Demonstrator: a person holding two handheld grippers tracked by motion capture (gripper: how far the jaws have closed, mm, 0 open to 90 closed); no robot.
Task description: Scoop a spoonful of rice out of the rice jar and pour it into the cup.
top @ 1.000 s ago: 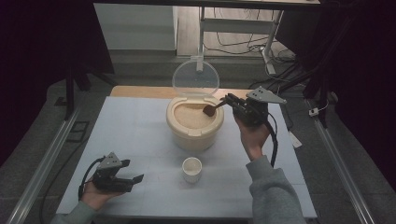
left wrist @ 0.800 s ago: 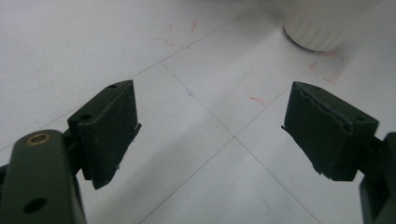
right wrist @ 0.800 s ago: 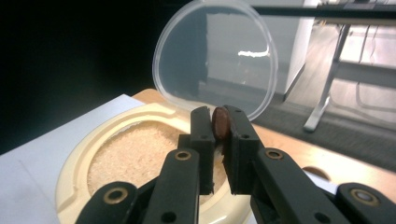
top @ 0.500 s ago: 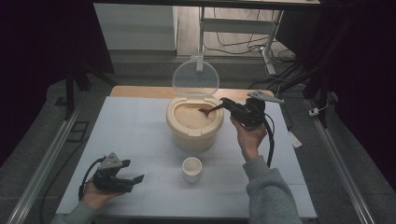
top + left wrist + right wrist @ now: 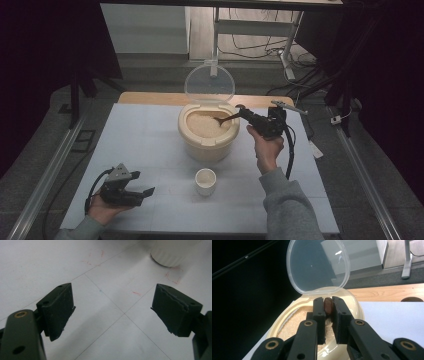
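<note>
The right gripper (image 5: 243, 111) is at the right rim of a cream tub (image 5: 208, 145) standing far of centre on the counter (image 5: 140, 150). Its fingers (image 5: 319, 312) are pinching the brown handle of a spoon (image 5: 225, 118), and the bowl of the spoon is down in the pale grain (image 5: 205, 125) that fills the tub. In the right gripper view the handle (image 5: 327, 305) shows as a narrow brown strip clamped between the two black fingers, with the grain and the tub's rim (image 5: 287, 315) just beyond them. The tub's clear lid (image 5: 209, 82) stands hinged open and upright at the far side. The right hand (image 5: 266, 150) holds the gripper up from below, with its grey sleeve (image 5: 287, 210) running to the near edge and a black cable (image 5: 290, 150) hanging beside the wrist.

A small white cup (image 5: 205, 181) stands on the counter near of the tub, apart from it, with nothing touching it.

The left gripper (image 5: 145, 194) rests on the counter at the near left, well apart from the tub and the cup, held in the left hand (image 5: 102, 210). Its fingers (image 5: 58, 307) are spread wide with nothing between them; the left gripper view looks between them across the bare white counter, with faint red marks (image 5: 175, 277) on it and the base of the cup (image 5: 170, 255) at the far edge.
</note>
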